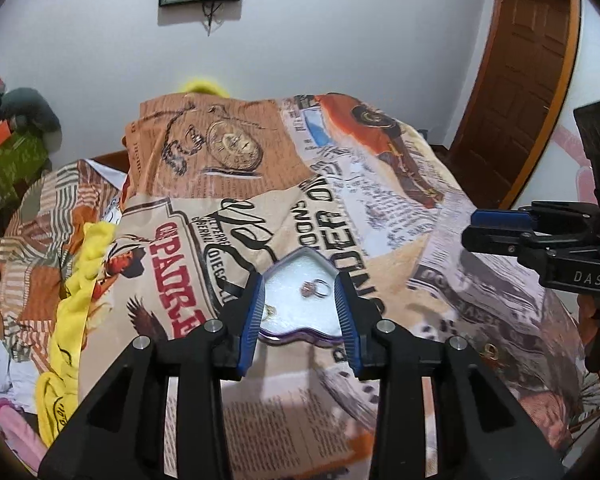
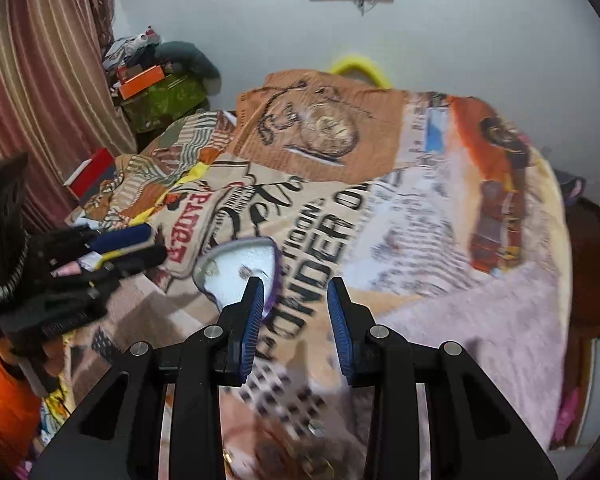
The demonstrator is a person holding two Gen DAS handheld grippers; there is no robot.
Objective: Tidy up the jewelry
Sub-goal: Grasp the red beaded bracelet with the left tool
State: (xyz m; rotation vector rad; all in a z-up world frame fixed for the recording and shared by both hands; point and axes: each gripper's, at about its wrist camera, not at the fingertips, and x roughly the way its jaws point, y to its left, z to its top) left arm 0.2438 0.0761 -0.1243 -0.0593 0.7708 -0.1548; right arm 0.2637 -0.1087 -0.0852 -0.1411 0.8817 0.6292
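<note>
Motion blur smears the right wrist view, so the heart-shaped box (image 2: 242, 266) on the printed bedspread (image 2: 420, 220) shows only a pale lining there. Seen past the left gripper (image 1: 300, 312), whose part-open jaws grip nothing, the box holds a ring (image 1: 314, 289); a second small gold piece (image 1: 269, 311) is half hidden behind the left pad. The right gripper (image 2: 296, 320) hangs beside the box, jaws narrowly parted and empty.

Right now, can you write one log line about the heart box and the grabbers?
heart box: open, on blanket | ring: inside | left gripper: open, empty | right gripper: open, empty
</note>
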